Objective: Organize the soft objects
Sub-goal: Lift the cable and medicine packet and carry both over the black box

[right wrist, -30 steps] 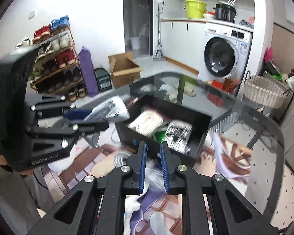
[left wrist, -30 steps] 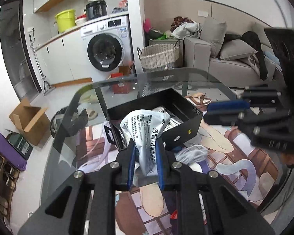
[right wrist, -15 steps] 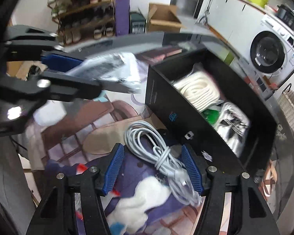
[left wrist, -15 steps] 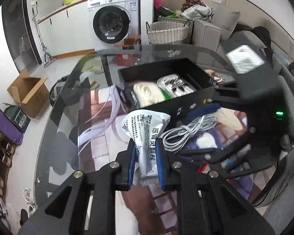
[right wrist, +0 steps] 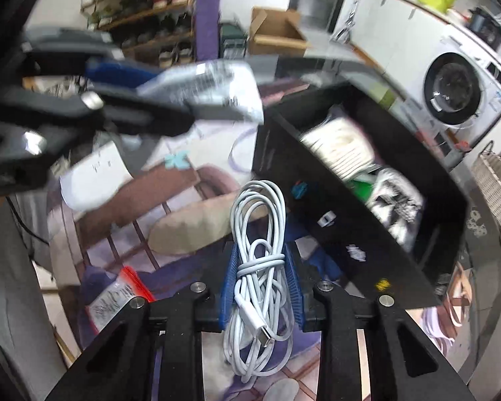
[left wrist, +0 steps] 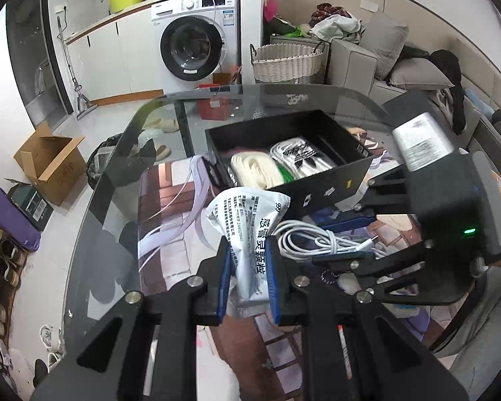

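My left gripper point(left wrist: 248, 250) is shut on a crumpled white printed packet point(left wrist: 247, 220), held just above the table in front of the black box point(left wrist: 320, 187). A coiled white cable point(right wrist: 259, 207) lies on the printed mat beside the box's front wall. My right gripper point(right wrist: 260, 250) is closing tight on it, both blue pads pressing the bundle. In the left wrist view the right gripper point(left wrist: 337, 240) reaches in from the right over the cable point(left wrist: 294, 234). The right wrist view shows the left gripper point(right wrist: 163, 97) and packet point(right wrist: 217, 90) blurred at upper left.
The box point(right wrist: 317, 200) holds a cream rope bundle point(left wrist: 254, 170) and a black-and-white item point(left wrist: 300, 155). A red-edged sachet point(right wrist: 117, 294) and a white sheet point(right wrist: 93, 173) lie on the mat. The glass table's curved edge point(left wrist: 110, 180) runs at the left.
My right gripper opened, dropped onto the white cable and shut on it. The left gripper sank a little toward the table with the packet still in it.
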`<state>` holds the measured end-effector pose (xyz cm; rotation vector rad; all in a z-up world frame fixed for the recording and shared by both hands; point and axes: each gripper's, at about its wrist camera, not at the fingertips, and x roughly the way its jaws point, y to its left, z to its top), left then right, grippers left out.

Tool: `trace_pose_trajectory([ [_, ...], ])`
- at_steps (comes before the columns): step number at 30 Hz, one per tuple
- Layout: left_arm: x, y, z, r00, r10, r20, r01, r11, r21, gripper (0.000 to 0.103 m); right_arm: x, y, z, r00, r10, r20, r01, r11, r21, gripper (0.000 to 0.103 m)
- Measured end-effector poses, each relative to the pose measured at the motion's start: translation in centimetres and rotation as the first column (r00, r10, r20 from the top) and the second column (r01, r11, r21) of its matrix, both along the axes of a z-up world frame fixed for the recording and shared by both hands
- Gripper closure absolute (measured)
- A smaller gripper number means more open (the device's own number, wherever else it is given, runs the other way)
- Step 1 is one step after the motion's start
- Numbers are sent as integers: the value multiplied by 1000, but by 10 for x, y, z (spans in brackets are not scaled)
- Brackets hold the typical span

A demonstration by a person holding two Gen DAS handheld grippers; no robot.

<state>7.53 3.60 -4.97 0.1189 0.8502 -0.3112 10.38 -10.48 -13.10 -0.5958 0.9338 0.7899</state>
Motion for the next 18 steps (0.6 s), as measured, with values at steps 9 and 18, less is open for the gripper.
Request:
trace_pose_trajectory([
  [9, 0, -8, 28, 996, 12, 88, -9, 999, -43, 86, -37, -45, 91, 959, -173, 225, 89, 936, 340, 75],
  [18, -35, -9, 73, 904, 81, 420, -48, 995, -89, 86, -71, -65, 126, 874, -381, 302, 157, 809, 567, 75],
])
